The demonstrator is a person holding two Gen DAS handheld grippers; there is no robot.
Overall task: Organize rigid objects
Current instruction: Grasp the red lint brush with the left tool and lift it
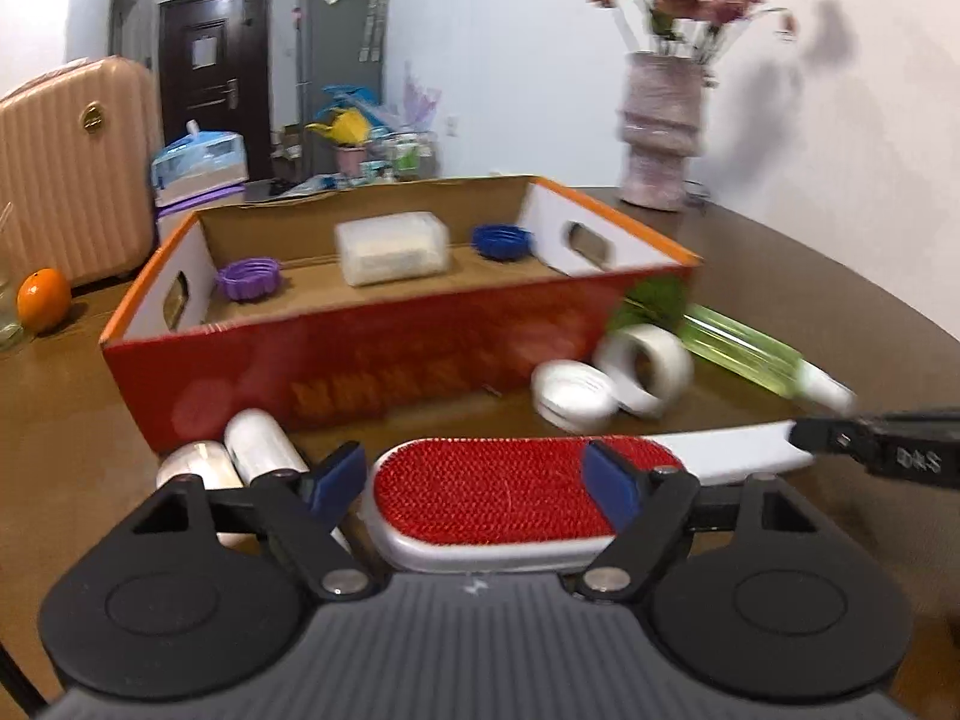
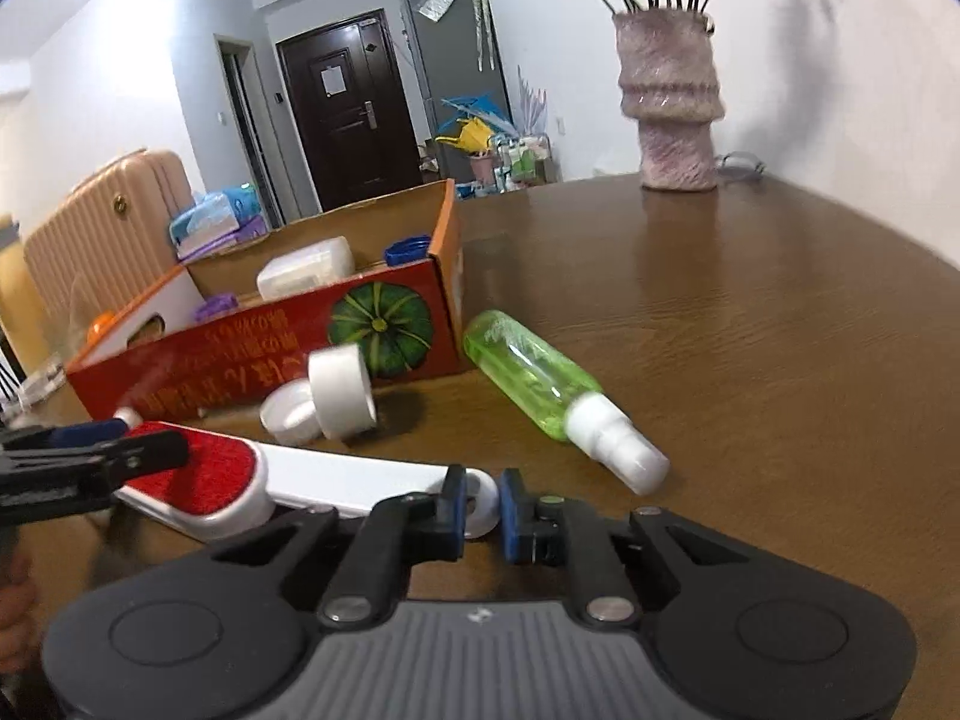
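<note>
A red-faced lint brush (image 1: 498, 492) with a white handle (image 2: 360, 480) lies in front of the red cardboard box (image 1: 360, 360). My left gripper (image 1: 480, 480) is open, its blue pads on either side of the brush head. My right gripper (image 2: 483, 510) is shut on the ringed end of the brush handle. A green spray bottle (image 2: 540, 378), a roll of white tape (image 2: 342, 390) and a white lid (image 2: 288, 414) lie by the box. Inside the box are a purple cap (image 1: 249, 279), a clear plastic case (image 1: 393, 246) and a blue cap (image 1: 501, 240).
Two white cylinders (image 1: 240, 450) lie left of the brush. An orange (image 1: 42, 300) sits at the table's left. A vase of flowers (image 2: 672, 114) stands at the back right. A pink suitcase (image 1: 72, 180) stands beyond the table.
</note>
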